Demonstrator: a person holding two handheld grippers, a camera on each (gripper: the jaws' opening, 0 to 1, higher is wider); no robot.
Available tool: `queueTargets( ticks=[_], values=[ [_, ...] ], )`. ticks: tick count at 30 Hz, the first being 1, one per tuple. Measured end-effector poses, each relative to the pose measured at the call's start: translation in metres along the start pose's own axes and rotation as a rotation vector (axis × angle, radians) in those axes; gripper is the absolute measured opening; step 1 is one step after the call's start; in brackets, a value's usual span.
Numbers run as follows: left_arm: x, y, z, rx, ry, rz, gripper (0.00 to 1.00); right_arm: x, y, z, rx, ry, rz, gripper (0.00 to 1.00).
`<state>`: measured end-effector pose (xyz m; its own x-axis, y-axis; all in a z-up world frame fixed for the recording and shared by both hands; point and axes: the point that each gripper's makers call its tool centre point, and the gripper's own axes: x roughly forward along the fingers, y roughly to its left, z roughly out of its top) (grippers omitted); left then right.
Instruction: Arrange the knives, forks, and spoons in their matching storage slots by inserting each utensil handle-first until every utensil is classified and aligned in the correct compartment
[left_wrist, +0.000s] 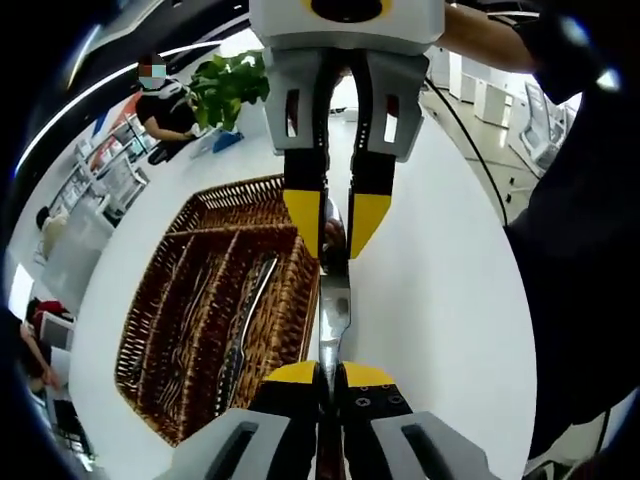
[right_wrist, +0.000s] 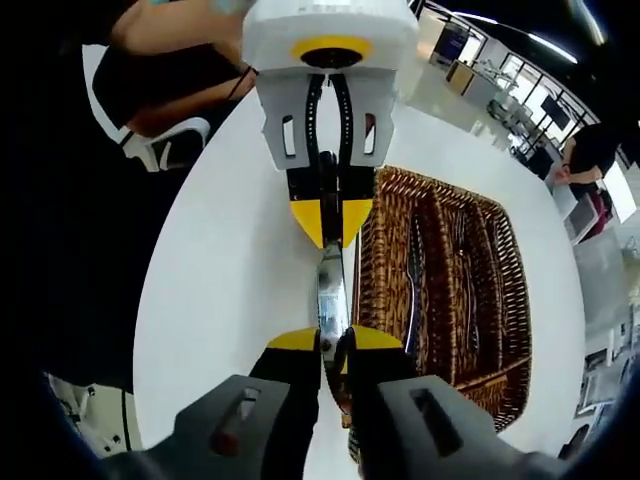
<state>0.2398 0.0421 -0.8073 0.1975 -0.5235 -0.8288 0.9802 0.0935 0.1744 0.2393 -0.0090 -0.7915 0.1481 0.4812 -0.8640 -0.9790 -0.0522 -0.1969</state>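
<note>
Steel utensil (left_wrist: 335, 300) clamped by left gripper (left_wrist: 329, 372) and right gripper (right_wrist: 334, 338), beside wicker tray (left_wrist: 215, 300)

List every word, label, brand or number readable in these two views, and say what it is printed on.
None can be read.
Wicker tray: no label.
Utensil held between the left hand-held gripper and right hand-held gripper: any stamp is too blurred to tell.
</note>
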Motion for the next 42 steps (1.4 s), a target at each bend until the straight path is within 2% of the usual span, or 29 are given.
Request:
queueTargets(
  ticks=[7, 17, 29, 35, 42],
  values=[
    [-0.004, 0.019, 0.001, 0.036, 0.023, 0.003, 0.06, -0.001, -0.017, 0.002, 0.018, -0.009, -0.030, 0.08],
    [0.002, 0.043, -0.004, 0.069, 0.059, -0.013, 0.06, 0.008, -0.037, 0.000, 0.046, -0.002, -0.061, 0.09],
    [0.016, 0.061, -0.009, 0.106, 0.114, -0.028, 0.06, 0.023, -0.054, -0.010, 0.067, 0.045, -0.063, 0.09],
    [0.030, 0.063, -0.016, 0.088, 0.127, -0.053, 0.06, 0.032, -0.056, -0.017, 0.075, 0.076, -0.045, 0.09],
    [0.038, 0.064, -0.021, 0.104, 0.116, -0.063, 0.06, 0.038, -0.056, -0.022, 0.089, 0.090, -0.034, 0.10]
  ],
)
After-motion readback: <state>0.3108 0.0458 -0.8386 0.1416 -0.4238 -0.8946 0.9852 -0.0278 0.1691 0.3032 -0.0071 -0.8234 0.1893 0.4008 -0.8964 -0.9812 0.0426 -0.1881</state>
